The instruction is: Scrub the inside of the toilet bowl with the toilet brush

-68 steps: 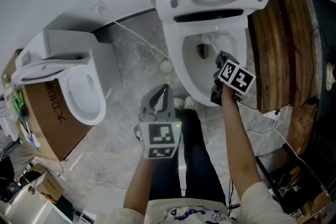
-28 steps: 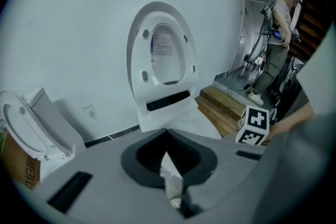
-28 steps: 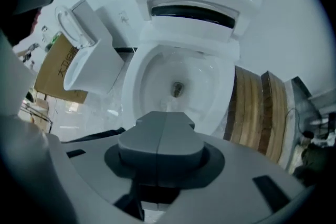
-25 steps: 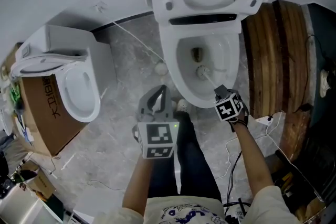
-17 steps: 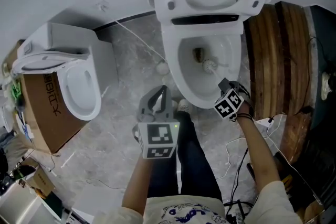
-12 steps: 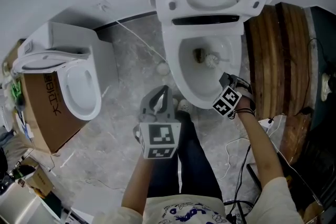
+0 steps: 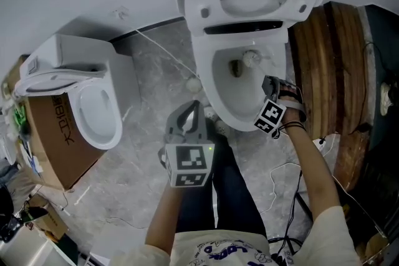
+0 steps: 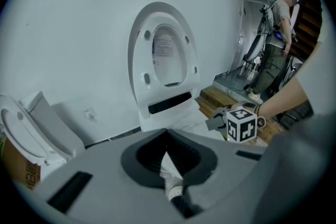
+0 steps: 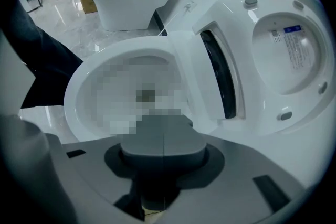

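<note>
Toilet brush [image 7: 251, 58] in toilet bowl [image 7: 214, 95], head just beyond right tongs [image 7: 269, 82]

1. We hold the left claw [image 7: 194, 110] low in front of us, its marker cube facing up and its jaws meeting at their tips.
2. Our left forearm [image 7: 163, 221] runs straight ahead from the body.
3. Our right arm [image 7: 312, 165] stretches forward and is bare below the sleeve, with a dark band at the wrist.
4. The right claw [image 7: 269, 83] angles in towards our left, its jaws pressed together on the handle of the toilet brush [image 7: 251, 58].
</note>
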### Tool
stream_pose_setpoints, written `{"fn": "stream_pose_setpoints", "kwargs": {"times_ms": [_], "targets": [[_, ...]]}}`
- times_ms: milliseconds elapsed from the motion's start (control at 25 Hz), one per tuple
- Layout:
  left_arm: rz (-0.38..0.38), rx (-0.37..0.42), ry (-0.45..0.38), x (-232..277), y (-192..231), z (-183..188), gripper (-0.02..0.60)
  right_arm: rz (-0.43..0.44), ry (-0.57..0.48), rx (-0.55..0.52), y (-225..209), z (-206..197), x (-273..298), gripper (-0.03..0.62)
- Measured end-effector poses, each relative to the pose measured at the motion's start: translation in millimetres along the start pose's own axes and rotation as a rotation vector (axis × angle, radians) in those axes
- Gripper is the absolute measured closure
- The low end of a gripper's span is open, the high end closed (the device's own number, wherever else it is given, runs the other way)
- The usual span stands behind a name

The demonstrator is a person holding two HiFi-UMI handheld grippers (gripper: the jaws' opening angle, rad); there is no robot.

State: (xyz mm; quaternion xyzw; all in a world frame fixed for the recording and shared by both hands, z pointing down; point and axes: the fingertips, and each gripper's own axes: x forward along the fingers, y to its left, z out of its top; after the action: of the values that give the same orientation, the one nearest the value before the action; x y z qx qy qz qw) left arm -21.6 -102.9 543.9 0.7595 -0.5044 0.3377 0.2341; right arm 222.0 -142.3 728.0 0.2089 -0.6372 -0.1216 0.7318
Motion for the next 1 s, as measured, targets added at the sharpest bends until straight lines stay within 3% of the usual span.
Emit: {"fn": "stream_pose_setpoints", "kwargs": {"times_ms": [160, 520, 1000], "targets": [[-0.010, 0.014, -0.013, 2.8, 5.8, 11.6, 0.580, 0.006, 0.019, 0.032, 2.8, -2.5, -1.0, 0.424], [-0.041, 0.036, -0.014, 6.7, 3.6, 18.9, 0.579, 0.133, 0.078, 0.210, 40.1, -29.0, -16.1, 0.424], [-0.073, 0.040, -0.011, 10.4, -6.4, 18.2, 0.580, 0.398, 0.143, 0.750, 107.8, -12.0, -45.8, 0.424]]}}
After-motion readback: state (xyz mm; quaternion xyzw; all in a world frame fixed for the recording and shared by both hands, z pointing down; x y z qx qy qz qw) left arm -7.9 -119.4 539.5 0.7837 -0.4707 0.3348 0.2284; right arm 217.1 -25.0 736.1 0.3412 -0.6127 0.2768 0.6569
